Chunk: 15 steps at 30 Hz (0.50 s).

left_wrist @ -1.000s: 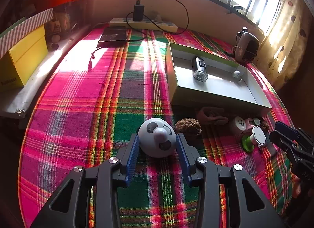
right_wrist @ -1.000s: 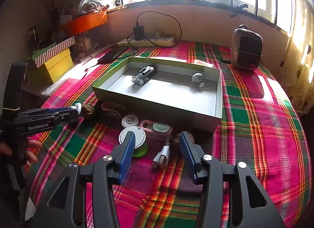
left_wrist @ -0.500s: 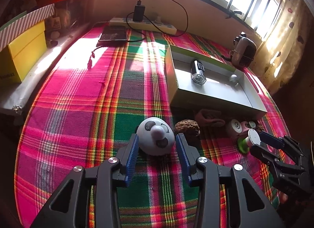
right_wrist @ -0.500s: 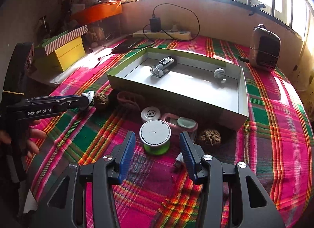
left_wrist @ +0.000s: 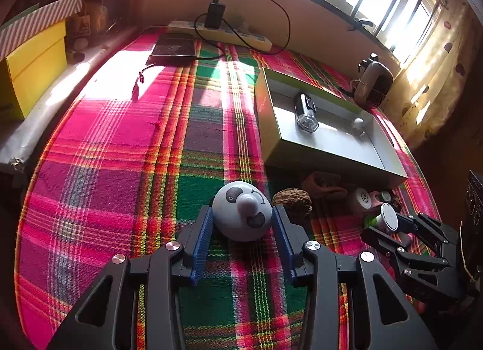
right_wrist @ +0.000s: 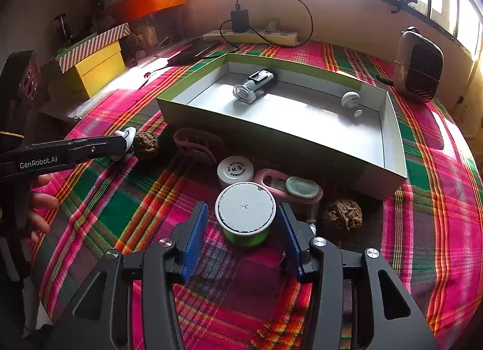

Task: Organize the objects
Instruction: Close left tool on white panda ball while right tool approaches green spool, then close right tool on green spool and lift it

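A white panda-faced ball (left_wrist: 241,214) rests on the plaid cloth between the blue pads of my left gripper (left_wrist: 241,211). Its jaws are opening and the pads stand close beside the ball without clearly pressing it. From the right wrist view the left gripper (right_wrist: 120,141) reaches in at the left. A green can with a white lid (right_wrist: 245,214) stands between the pads of my open right gripper (right_wrist: 242,206), with a gap on its left side. An open green-sided box (right_wrist: 271,135) behind holds a flashlight (right_wrist: 255,83) and a small white knob (right_wrist: 350,99).
In front of the box lie a walnut (right_wrist: 145,143), a second walnut (right_wrist: 344,214), a pink strap (right_wrist: 193,144), a white jar (right_wrist: 235,169) and a pink holder (right_wrist: 302,187). A power strip (right_wrist: 250,37), yellow box (right_wrist: 96,69) and small heater (right_wrist: 418,66) line the far edges.
My right gripper has moved forward and down, from beside a white plug to either side of the green can. The left pads have spread slightly around the panda ball.
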Available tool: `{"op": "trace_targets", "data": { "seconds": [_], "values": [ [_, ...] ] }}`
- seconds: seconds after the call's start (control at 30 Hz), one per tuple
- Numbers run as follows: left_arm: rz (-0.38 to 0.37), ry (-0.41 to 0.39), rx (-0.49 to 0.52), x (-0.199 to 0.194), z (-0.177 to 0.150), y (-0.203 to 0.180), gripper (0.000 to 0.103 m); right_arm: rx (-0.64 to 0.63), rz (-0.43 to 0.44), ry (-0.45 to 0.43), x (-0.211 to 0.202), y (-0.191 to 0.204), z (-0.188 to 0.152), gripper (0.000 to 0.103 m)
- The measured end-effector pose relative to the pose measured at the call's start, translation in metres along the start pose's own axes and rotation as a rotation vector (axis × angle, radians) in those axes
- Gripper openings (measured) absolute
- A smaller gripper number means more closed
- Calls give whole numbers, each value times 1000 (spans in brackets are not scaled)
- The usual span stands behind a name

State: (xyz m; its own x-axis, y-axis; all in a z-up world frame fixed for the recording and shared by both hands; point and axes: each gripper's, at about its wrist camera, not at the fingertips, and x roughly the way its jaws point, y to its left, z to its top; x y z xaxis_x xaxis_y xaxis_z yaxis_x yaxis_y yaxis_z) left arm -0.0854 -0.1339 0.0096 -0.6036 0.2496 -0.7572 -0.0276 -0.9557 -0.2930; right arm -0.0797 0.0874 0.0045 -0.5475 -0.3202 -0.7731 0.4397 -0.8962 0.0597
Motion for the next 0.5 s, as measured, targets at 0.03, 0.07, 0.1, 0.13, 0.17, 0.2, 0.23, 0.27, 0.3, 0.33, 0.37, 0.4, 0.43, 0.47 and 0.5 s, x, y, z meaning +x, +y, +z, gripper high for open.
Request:
{"op": "trace_targets", "data": {
  "seconds": [0.03, 0.07, 0.1, 0.13, 0.17, 0.2, 0.23, 0.27, 0.3, 0.33, 0.37, 0.4, 0.43, 0.47, 0.5],
  "values": [
    [2, -2, 0, 1, 1, 0, 39, 3, 1, 2, 1, 0, 0, 48],
    [3, -3, -1, 1, 2, 0, 39, 5, 4, 2, 1, -1, 0, 48],
    [6, -4, -3, 2, 4, 1, 39, 6, 7, 3, 1, -1, 1, 48],
    [6, -9, -3, 1, 5, 1, 39, 7, 8, 5, 2, -1, 0, 48],
    [7, -9, -4, 2, 6, 1, 39, 7, 7, 6, 2, -1, 0, 48],
    [11, -7, -6, 2, 7, 2, 39, 9, 7, 6, 2, -1, 0, 48],
    [13, -8, -5, 2, 8, 2, 39, 9, 7, 7, 2, -1, 0, 48],
    [11, -6, -5, 2, 9, 3, 39, 8, 6, 8, 2, -1, 1, 48],
    [6, -3, -7, 3, 9, 4, 39, 6, 6, 8, 2, 0, 1, 48],
    [0, 0, -11, 4, 10, 5, 39, 5, 4, 8, 2, 0, 1, 48],
    [-5, 2, -17, 4, 10, 6, 39, 4, 2, 9, 2, 1, 1, 48],
    [-9, 1, -25, 5, 11, 8, 39, 4, 1, 9, 3, 2, 1, 48],
    [-15, 0, -33, 6, 12, 9, 40, 2, 1, 9, 3, 2, 1, 48],
    [-24, -1, -45, 8, 13, 11, 41, 1, 1, 9, 3, 2, 1, 48],
    [-29, 2, -55, 9, 14, 11, 42, 2, 2, 9, 3, 2, 1, 48]
  ]
}}
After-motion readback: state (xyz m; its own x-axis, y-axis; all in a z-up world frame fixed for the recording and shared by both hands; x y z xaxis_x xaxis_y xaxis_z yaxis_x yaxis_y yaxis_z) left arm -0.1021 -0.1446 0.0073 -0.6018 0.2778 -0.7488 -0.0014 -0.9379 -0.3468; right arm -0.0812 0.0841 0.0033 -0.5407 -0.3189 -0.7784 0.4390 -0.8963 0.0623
